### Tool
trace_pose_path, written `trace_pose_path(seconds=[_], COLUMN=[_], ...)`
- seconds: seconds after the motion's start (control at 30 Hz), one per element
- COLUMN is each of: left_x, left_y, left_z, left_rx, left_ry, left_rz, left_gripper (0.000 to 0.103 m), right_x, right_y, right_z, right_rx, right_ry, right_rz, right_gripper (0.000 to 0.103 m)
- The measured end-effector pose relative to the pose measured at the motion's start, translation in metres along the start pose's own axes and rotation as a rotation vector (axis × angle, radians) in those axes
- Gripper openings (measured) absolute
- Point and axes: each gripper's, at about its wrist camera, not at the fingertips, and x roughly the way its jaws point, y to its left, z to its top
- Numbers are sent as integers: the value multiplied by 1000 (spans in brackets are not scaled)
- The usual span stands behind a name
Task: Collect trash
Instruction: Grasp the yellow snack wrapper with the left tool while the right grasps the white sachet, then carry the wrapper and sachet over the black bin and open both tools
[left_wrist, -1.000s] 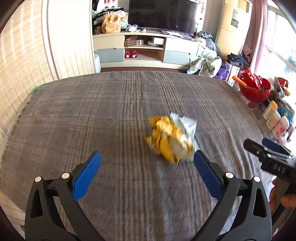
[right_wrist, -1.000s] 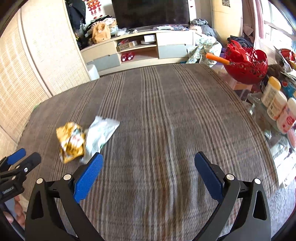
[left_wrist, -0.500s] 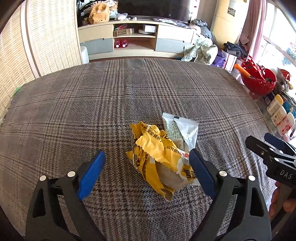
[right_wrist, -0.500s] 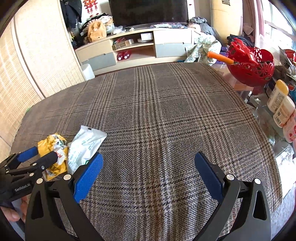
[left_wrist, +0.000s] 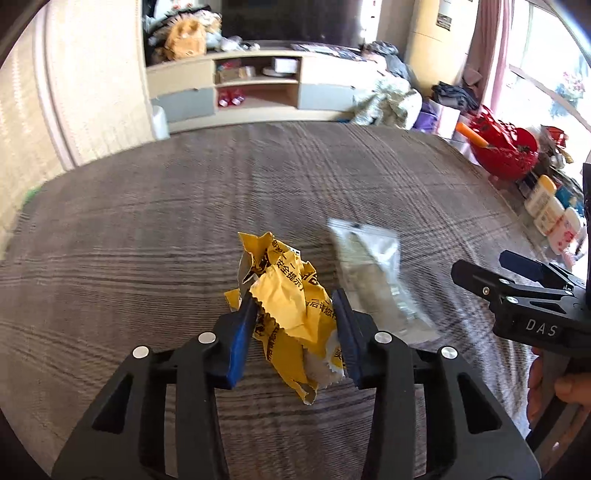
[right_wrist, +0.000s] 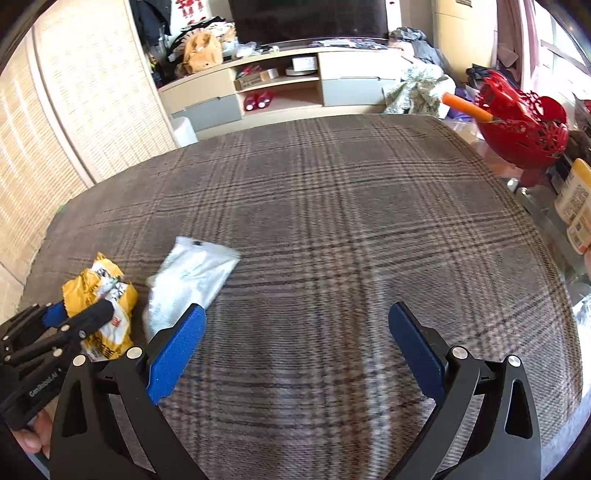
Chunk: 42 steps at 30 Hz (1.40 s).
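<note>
On the plaid cloth (right_wrist: 332, 206) that covers the table, two pieces of trash are seen lying close together at the near left. A crumpled yellow wrapper (left_wrist: 291, 295) is caught between the blue pads (left_wrist: 242, 332) of the left gripper (left_wrist: 295, 328), whose jaws have just been closing; the pads are pressed into its folds on both sides, so it is judged to be clamped. Just to the right of it, and a little farther off, a white packet (right_wrist: 192, 277) lies flat on the cloth, apart from both grippers. The right gripper (right_wrist: 295, 343) is held with its jaws wide apart and nothing between them; its left pad sits near the packet's near end.

The yellow wrapper is judged to be very light, thin and crackly, easily crushed and in no way fragile. Because it is already bunched, a firm bite is best taken across the thickest wad of folds, not on a loose flap, which could slide out or tear. The white packet appears smooth and glossy, so it may be slippery and hard to lift while flat. It is probably best pinched across its narrow width near one sealed end, with one pad worked under the edge.
</note>
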Motion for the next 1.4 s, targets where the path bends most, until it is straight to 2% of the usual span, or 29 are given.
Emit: trace_pose_path(seconds=[0.17, 0.27, 0.37, 0.4, 0.5, 0.57, 0.8, 1.0, 1.2, 1.4], left_x=[-9, -9, -7, -6, -10, -14, -39, -76, -110, -144], left_y=[26, 37, 46, 48, 49, 48, 38, 22, 4, -12], left_z=[-2, -6, -13, -15, -21, -22, -37, -60, -105, -153], left_rx=[-24, -38, -57, -60, -61, -63, -62, -53, -57, -36], left_ry=[-20, -11, 3, 3, -4, -5, -8, -31, -20, -25], left_rz=[38, 47, 42, 40, 40, 37, 10, -11, -37, -54], left_gripper=[39, 39, 39, 39, 39, 38, 37, 37, 37, 37], right_x=[12, 21, 33, 38, 34, 28, -10, -44, -84, -120], right_y=[32, 49, 59, 63, 68, 64, 57, 47, 37, 30], right_z=[0, -4, -9, -13, -17, -19, -38, -58, -91, -140], right_rx=[-46, -75, -91, -101, -138, -112, -116, -94, -76, -75], right_ry=[18, 34, 69, 85, 58, 64, 48, 35, 27, 37], right_rz=[57, 75, 89, 84, 27, 59, 72, 88, 107, 121], right_gripper=[99, 96, 77, 65, 38, 37, 36, 37, 37, 37])
